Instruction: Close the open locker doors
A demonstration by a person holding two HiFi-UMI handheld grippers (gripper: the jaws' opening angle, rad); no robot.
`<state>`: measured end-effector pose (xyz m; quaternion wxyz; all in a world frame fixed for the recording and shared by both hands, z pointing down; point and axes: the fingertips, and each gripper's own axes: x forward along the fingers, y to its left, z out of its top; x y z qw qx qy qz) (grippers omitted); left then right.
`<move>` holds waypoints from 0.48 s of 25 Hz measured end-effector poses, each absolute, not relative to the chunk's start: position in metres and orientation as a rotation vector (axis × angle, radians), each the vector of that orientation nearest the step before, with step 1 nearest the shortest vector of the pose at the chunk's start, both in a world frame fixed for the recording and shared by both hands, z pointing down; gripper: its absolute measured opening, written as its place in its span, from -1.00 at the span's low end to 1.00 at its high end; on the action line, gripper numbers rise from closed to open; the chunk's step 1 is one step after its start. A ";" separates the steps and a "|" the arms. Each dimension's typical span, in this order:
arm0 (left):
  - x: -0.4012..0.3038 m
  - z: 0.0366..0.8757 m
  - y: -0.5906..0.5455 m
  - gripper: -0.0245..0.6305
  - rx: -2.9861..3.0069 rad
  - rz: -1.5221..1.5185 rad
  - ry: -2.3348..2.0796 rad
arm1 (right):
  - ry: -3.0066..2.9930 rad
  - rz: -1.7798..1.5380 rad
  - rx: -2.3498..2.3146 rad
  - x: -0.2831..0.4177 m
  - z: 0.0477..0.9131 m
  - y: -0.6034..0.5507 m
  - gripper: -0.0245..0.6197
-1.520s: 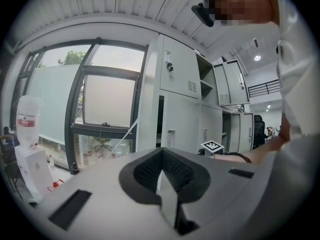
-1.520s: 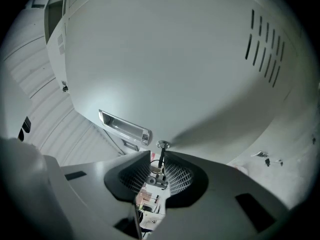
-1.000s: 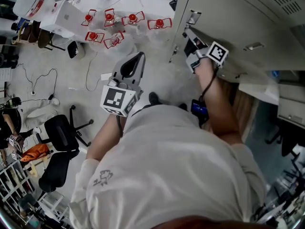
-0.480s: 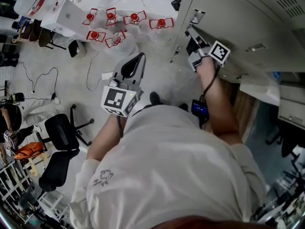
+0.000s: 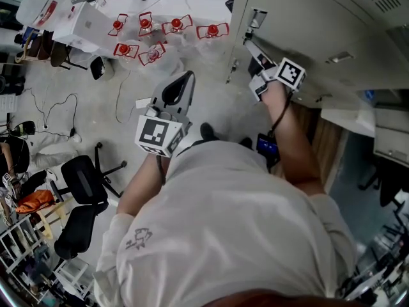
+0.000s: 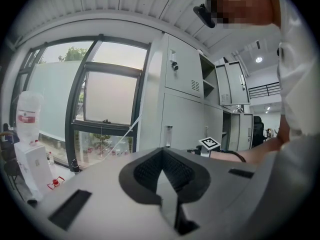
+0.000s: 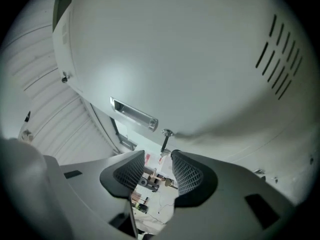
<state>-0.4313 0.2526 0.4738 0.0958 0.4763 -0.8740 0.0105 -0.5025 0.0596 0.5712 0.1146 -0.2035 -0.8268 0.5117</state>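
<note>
Grey floor (image 5: 204, 101), tall upright locker doors (image 6: 182, 66)

The locker door (image 7: 190, 59) was smooth sheet metal under matt pale-grey paint, and its recessed handle (image 7: 134, 115) shone like bare polished metal. The left gripper (image 6: 161, 159) had a matt grey plastic shell and black pads (image 6: 145, 171) with a fine gridded grain, perhaps rubber. The person's shirt (image 5: 223, 235) was soft white cloth, the floor (image 5: 77, 75) dull and mottled.

A black office chair (image 5: 82, 174) stands on the grey concrete floor (image 5: 211, 107), and tall dark-framed windows (image 6: 107, 101) let daylight in under a ribbed white ceiling (image 6: 115, 1).
</note>
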 end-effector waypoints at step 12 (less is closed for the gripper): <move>-0.400 0.474 0.188 -0.94 1.551 0.057 -2.529 | -2.823 0.660 -0.482 -0.395 0.545 0.035 -0.88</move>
